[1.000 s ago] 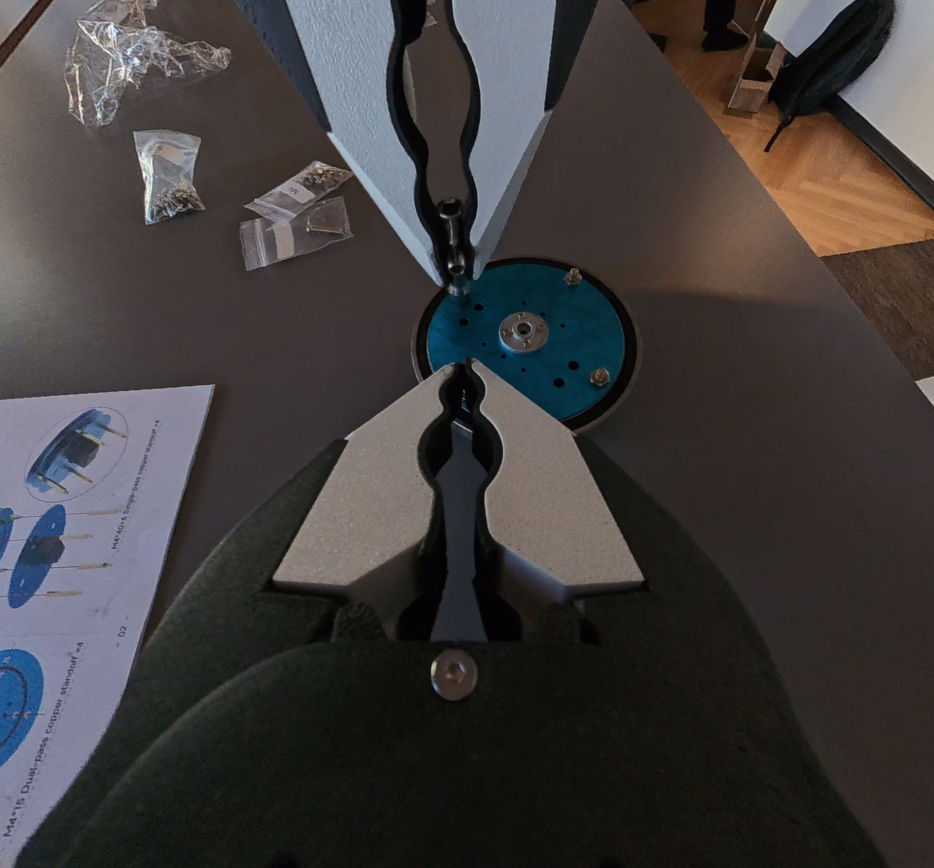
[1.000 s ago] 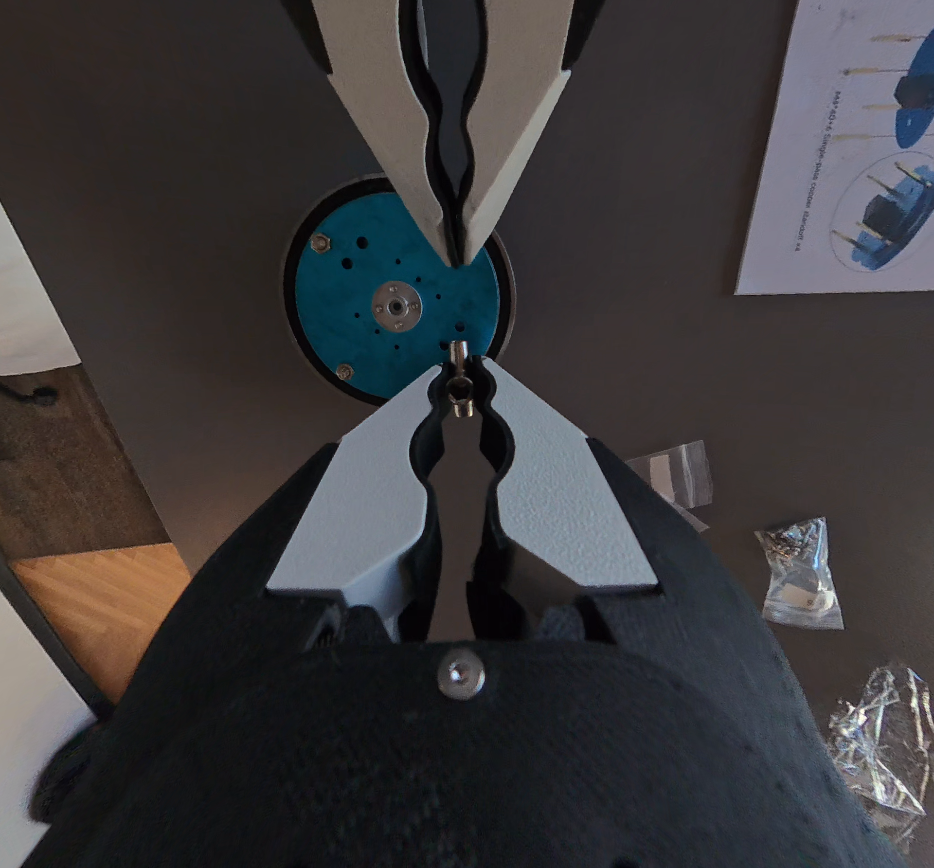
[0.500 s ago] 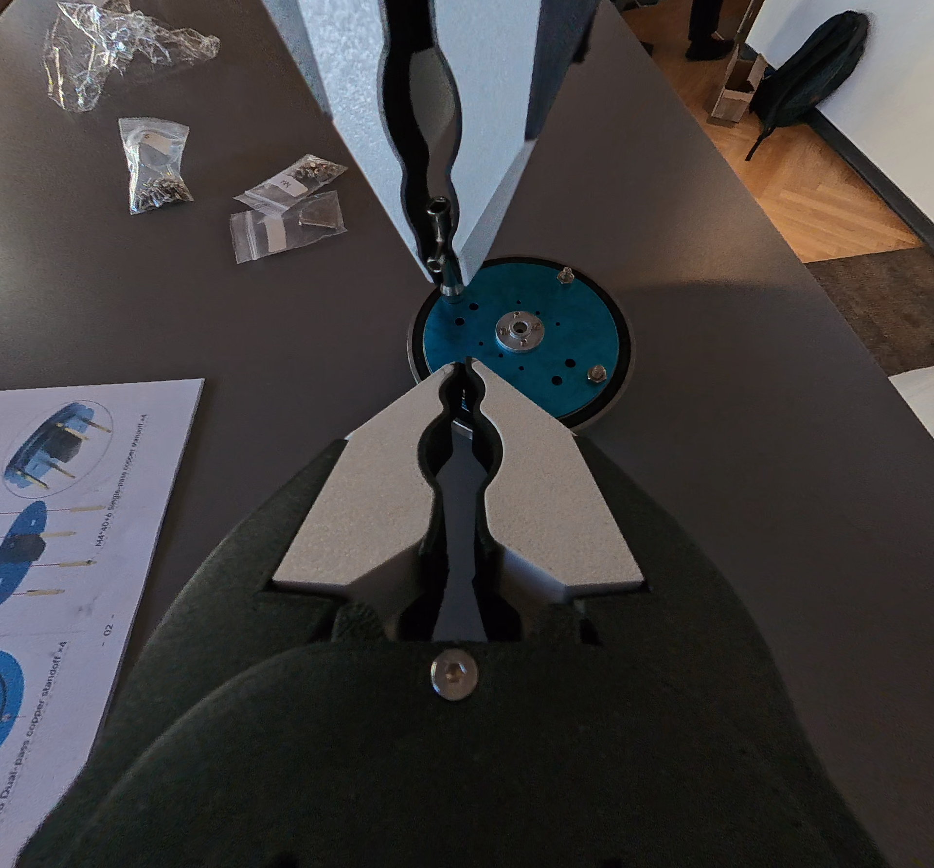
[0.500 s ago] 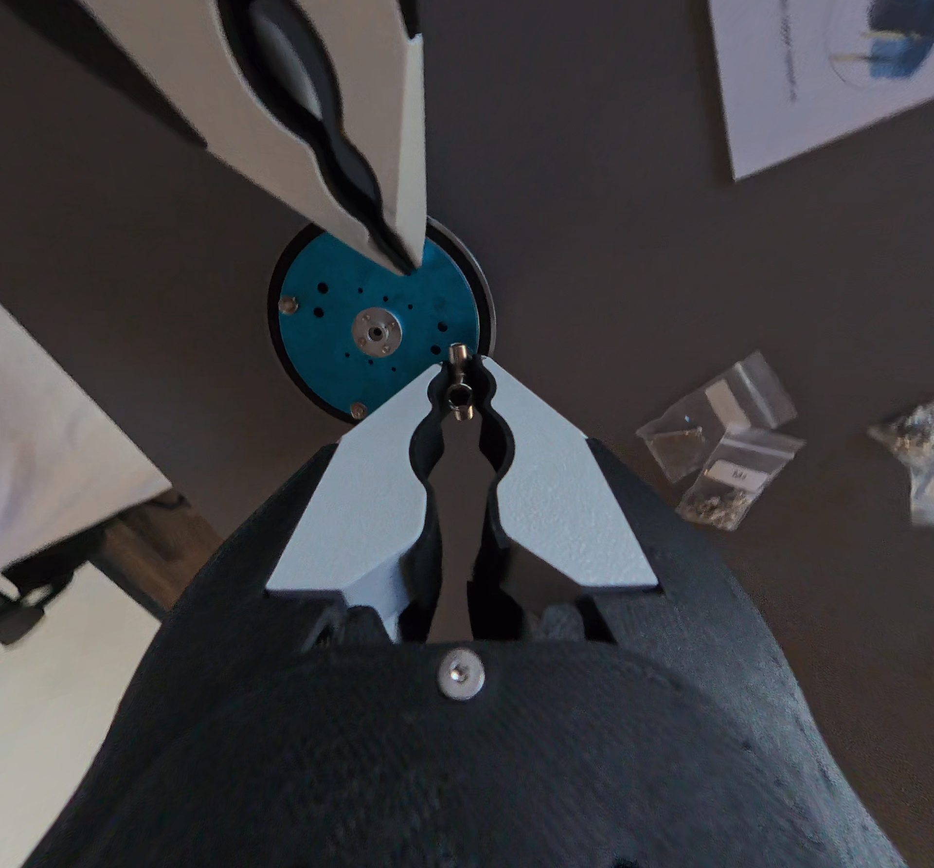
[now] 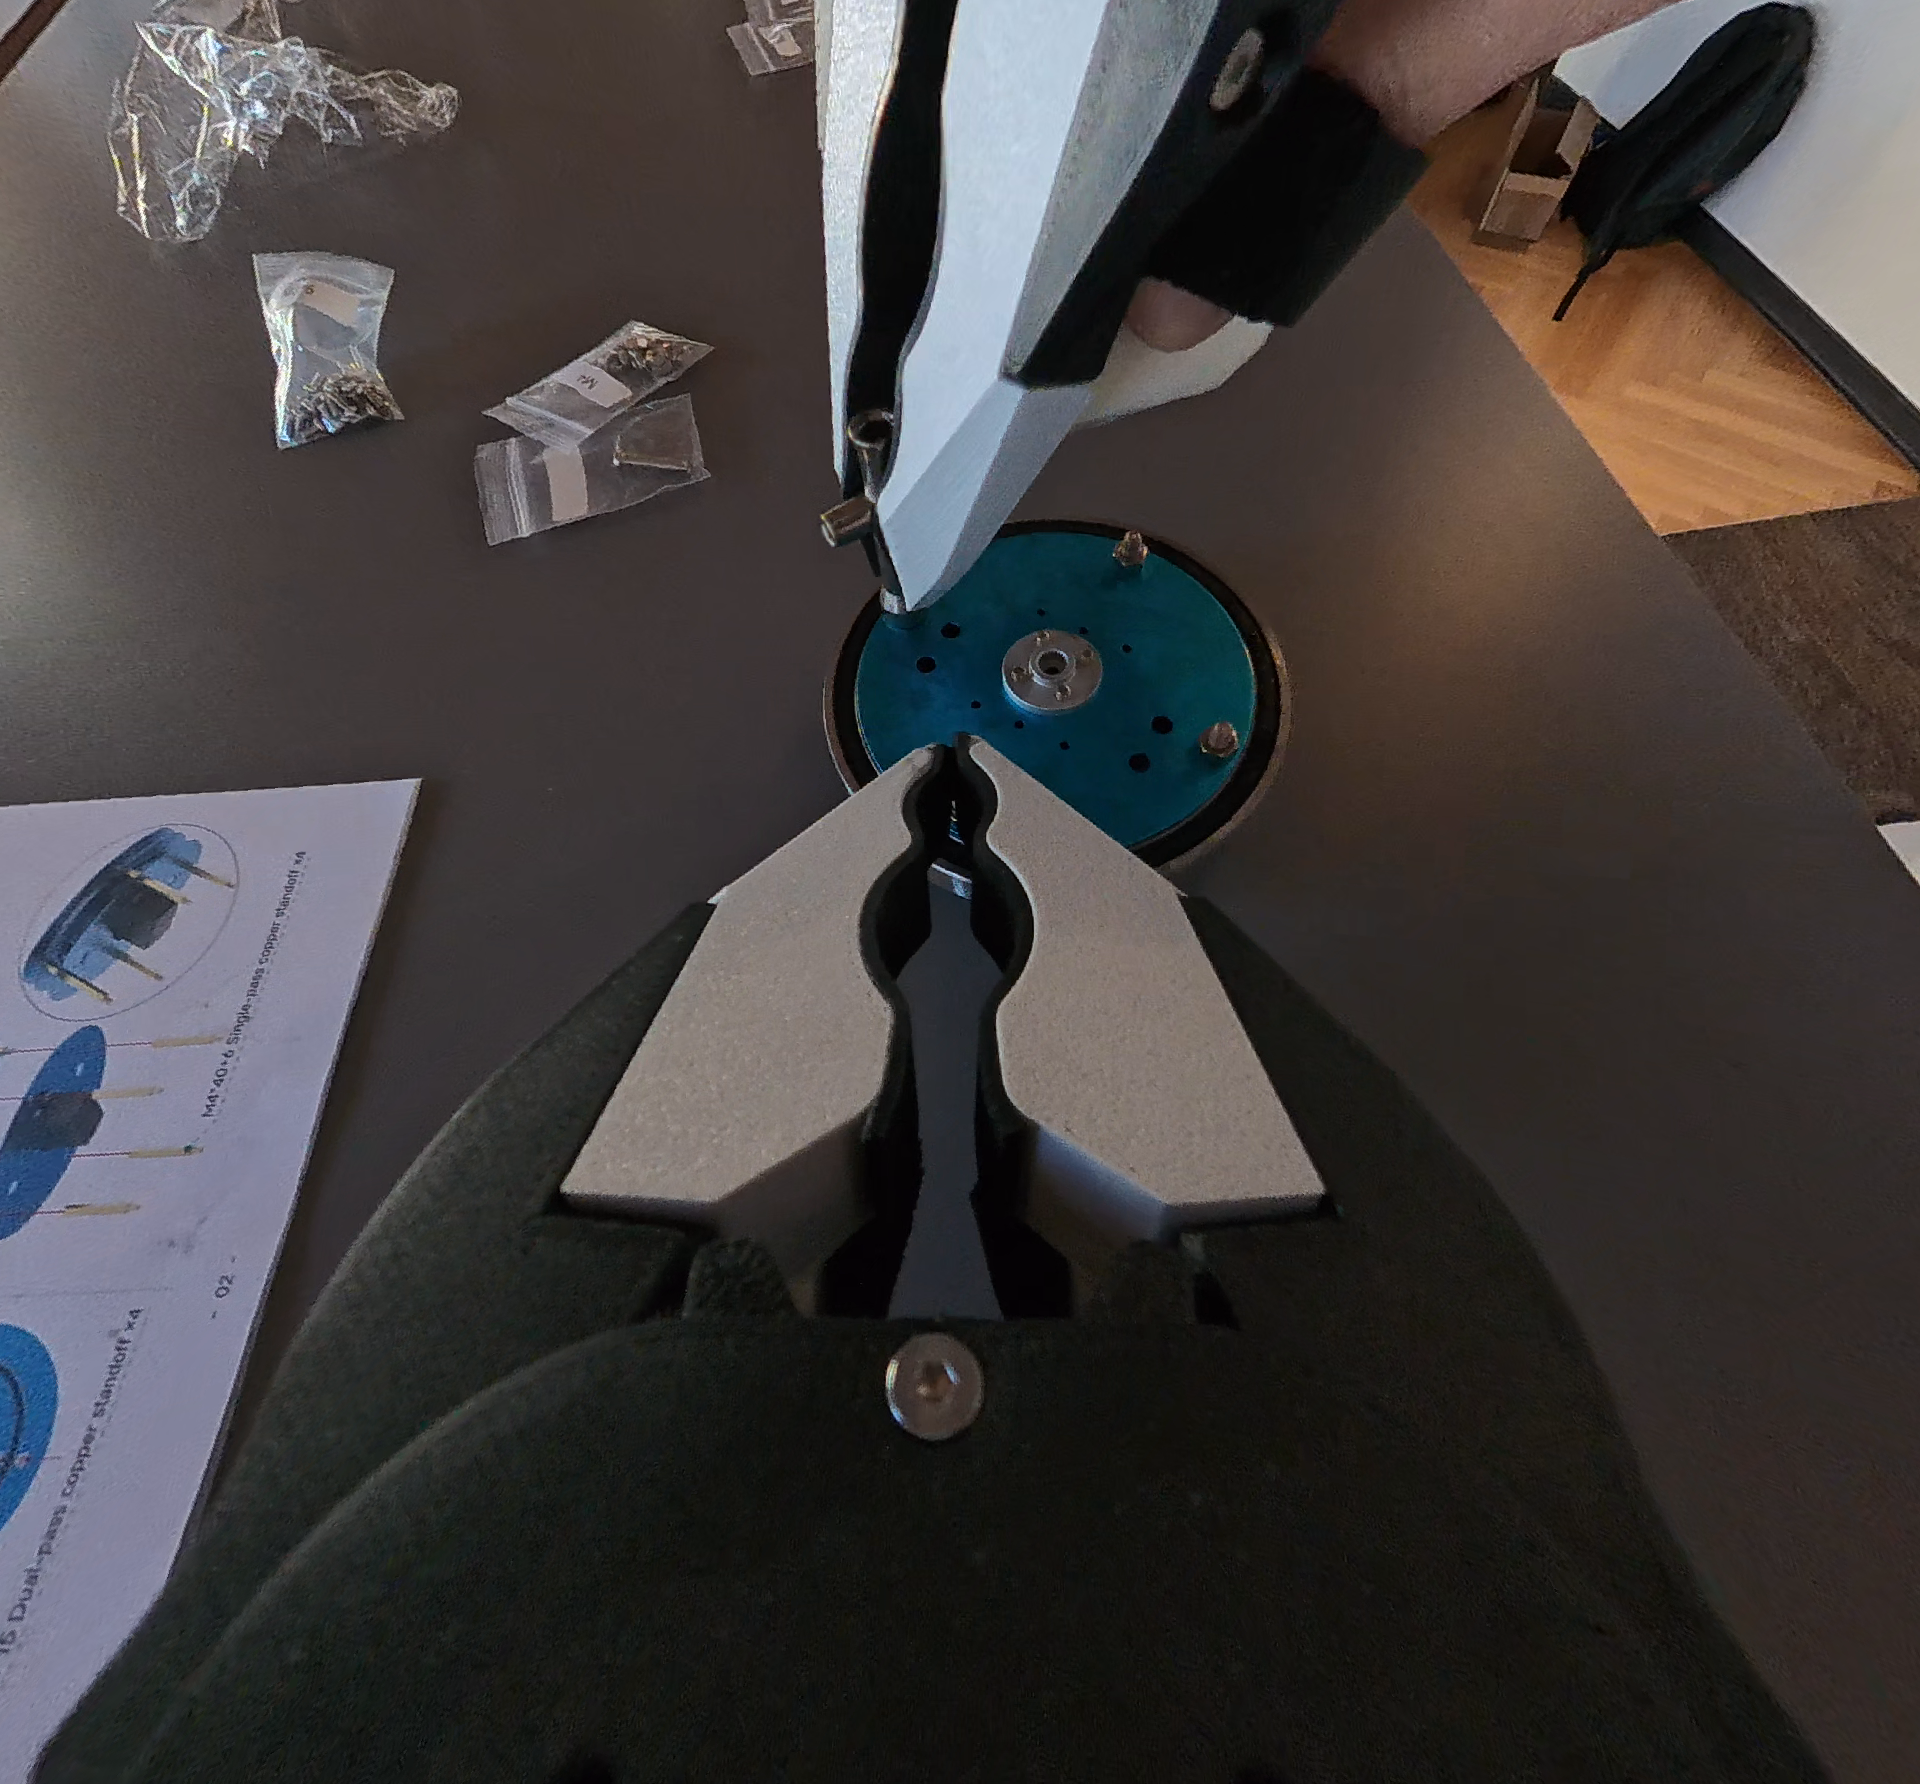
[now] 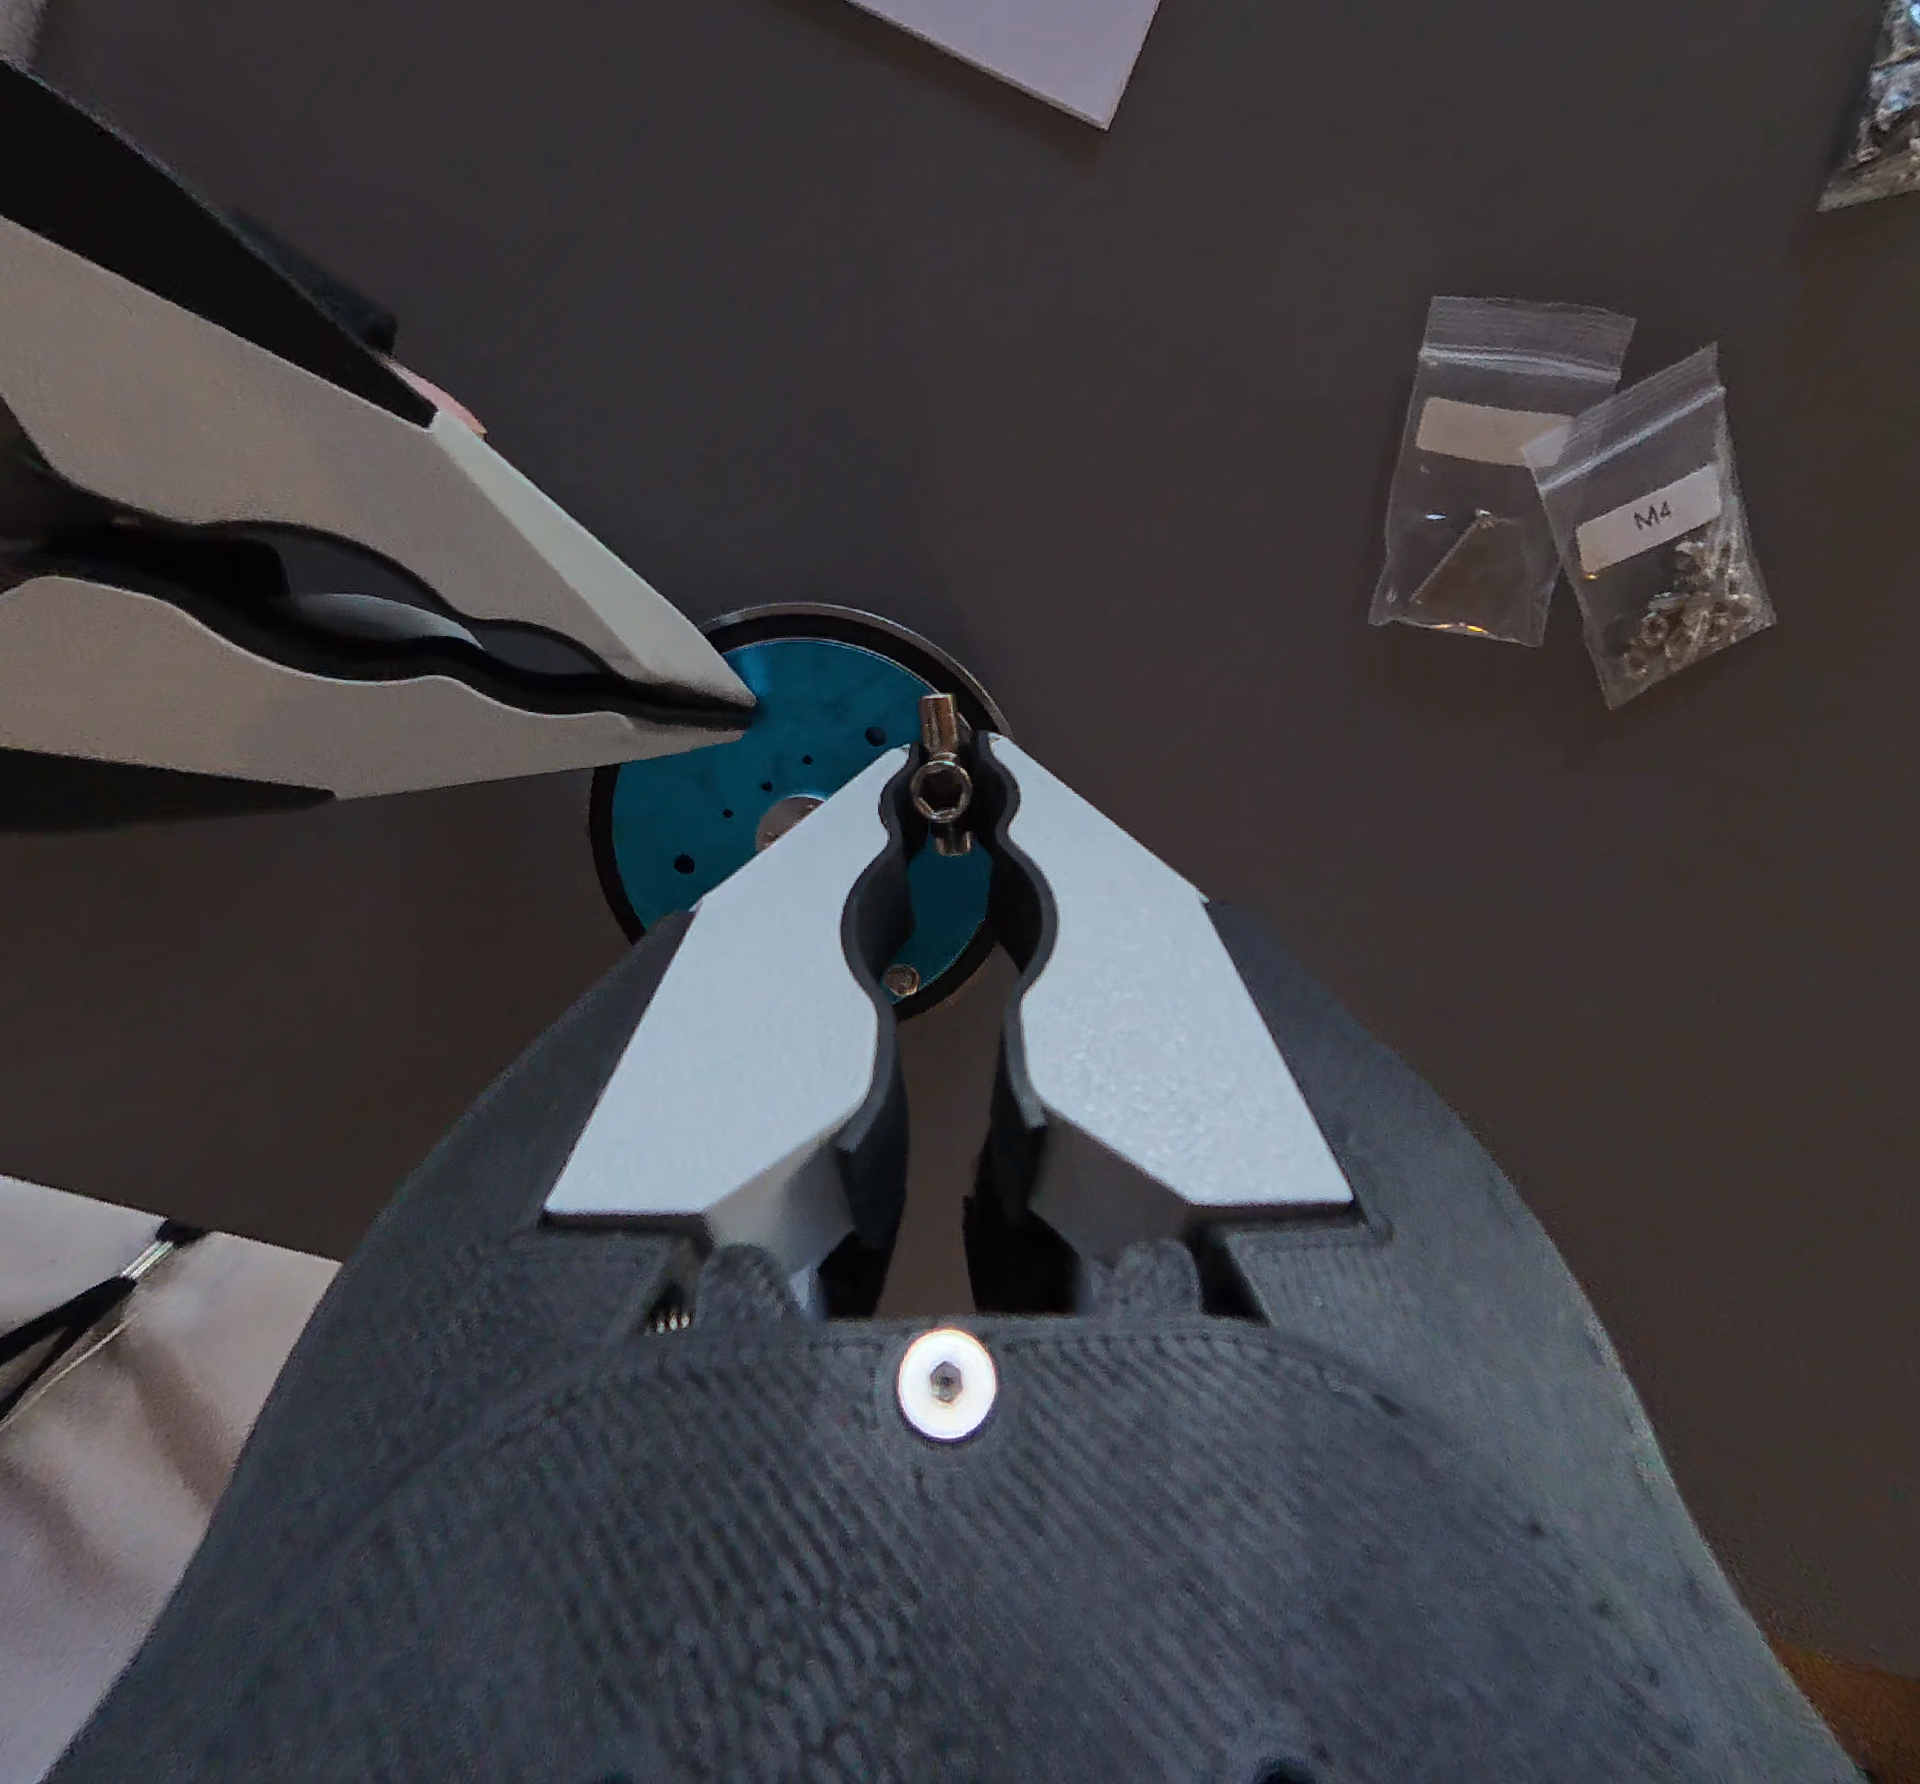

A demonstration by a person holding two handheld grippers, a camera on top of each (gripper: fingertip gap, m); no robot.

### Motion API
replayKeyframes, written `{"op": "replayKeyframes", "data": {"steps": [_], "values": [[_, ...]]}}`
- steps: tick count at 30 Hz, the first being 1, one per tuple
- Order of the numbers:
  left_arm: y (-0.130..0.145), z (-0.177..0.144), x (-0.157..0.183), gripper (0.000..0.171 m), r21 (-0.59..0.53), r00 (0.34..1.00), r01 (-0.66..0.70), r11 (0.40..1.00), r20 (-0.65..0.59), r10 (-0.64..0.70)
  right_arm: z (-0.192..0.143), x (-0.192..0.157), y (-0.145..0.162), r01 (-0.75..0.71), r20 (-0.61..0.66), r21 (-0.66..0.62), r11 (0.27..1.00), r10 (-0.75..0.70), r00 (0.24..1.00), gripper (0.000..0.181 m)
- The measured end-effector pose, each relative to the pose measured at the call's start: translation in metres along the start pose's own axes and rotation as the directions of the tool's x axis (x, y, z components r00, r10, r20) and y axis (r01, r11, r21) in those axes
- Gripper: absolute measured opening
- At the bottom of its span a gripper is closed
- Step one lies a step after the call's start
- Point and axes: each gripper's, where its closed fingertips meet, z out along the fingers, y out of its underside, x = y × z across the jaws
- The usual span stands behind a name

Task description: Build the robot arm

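A round blue disc [image 5: 1091, 726] with a silver hub [image 5: 1051, 666] lies on the dark table; it also shows in the right wrist view [image 6: 686, 799]. Two small metal studs [image 5: 1130, 548] [image 5: 1221, 739] stand on it. My left gripper [image 5: 956, 747] is shut on the disc's near rim; it enters the right wrist view from the left [image 6: 743, 700]. My right gripper [image 6: 951, 747] is shut on a small silver T-handle tool [image 6: 940, 778]. In the left wrist view it [image 5: 904, 596] holds the tool [image 5: 868, 487] nearly upright, tip on the disc's far-left edge.
Small clear bags of screws [image 5: 327, 352] [image 5: 592, 425] [image 6: 1652, 539] and crumpled plastic wrap [image 5: 260, 93] lie on the table's left. A printed instruction sheet [image 5: 156, 1059] lies near left. The table edge, wooden floor [image 5: 1662, 384] and a black backpack [image 5: 1683, 113] are at right. The left gripper's tips are roughly 4 cm from the right gripper's.
My right gripper has swung round about the tool, turning it on the disc; its hand now shows at the upper right. My left gripper has stayed on the disc's rim.
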Motion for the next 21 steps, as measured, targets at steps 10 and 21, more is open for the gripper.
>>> {"op": "replayKeyframes", "data": {"steps": [10,21], "values": [[0.000,0.000,0.000,0.000,0.000,1.000,-0.001,1.000,-0.006,0.001,-0.020,-0.021,-0.017,0.207,0.100,0.040,0.978,-0.210,0.973,0.007],[0.000,0.000,0.000,0.000,0.001,1.000,-0.019,1.000,0.009,0.019,-0.033,-0.027,0.023,0.689,0.216,0.070,0.722,-0.685,0.696,0.007]]}}
